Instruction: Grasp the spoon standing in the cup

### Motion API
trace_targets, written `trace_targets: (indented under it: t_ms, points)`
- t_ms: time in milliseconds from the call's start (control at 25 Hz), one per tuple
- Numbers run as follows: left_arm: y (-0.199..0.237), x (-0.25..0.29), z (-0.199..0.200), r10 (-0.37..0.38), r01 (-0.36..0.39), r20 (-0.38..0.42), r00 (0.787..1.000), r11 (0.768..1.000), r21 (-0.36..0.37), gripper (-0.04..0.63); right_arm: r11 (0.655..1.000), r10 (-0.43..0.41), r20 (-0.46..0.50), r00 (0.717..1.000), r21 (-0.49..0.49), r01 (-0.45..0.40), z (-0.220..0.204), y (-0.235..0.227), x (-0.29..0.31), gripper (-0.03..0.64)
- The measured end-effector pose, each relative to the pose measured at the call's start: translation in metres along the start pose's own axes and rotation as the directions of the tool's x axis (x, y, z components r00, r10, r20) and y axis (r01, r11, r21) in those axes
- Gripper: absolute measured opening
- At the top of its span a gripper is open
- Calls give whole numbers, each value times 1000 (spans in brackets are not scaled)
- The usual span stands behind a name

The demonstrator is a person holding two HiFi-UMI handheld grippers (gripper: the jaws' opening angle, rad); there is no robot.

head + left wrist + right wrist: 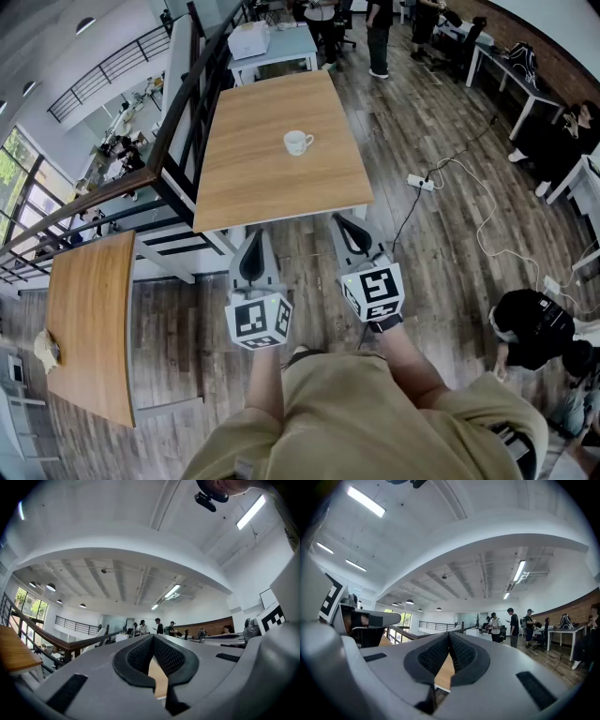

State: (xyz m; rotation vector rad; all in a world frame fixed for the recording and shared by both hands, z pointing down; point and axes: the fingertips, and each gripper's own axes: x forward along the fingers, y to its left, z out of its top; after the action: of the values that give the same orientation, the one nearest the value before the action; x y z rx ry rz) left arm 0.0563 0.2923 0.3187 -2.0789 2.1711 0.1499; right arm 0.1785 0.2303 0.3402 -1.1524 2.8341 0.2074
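Grey left gripper (pixel 251 238) and grey right gripper (pixel 345 225) are hovering, jaws pressed together and empty, at six o'clock of a light wooden table (pixel 272 183), whose small white ceramic cup (pixel 297 142) is sitting toward twelve o'clock, spoon indiscernible.

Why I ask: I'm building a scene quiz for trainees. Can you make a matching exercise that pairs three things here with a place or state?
Things:
1. white cup
2. power strip
3. left gripper

Place or state:
a. on the floor, right of the table
b. jaws shut, nothing between them
c. on the wooden table

Pairs: 1-c, 2-a, 3-b
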Motion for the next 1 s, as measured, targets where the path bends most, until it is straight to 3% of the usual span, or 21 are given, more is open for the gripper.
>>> trace_targets:
  t_ms: [120, 400, 600, 840, 1000]
  points:
    - [-10, 5, -3, -2, 2, -4, 1000, 1000, 10, 5, 1000, -11, -2, 1000, -1, 11, 0, -15, -3, 14]
    - [-39, 25, -18, -35, 38, -56, 998, 997, 61, 5, 994, -39, -77, 996, 96, 46, -19, -53, -11, 15]
    - [-29, 47, -37, -32, 34, -77, 996, 999, 20, 5, 992, -44, -116, 992, 109, 57, -38, -66, 5, 15]
    - [-7, 111, -64, -98, 96, -69, 993, 995, -29, 5, 993, 42, -258, 965, 117, -12, -82, -66, 70, 15]
    - [27, 177, -82, -163, 161, -69, 984, 986, -34, 5, 995, 25, -293, 956, 97, 4, -99, -72, 142, 15]
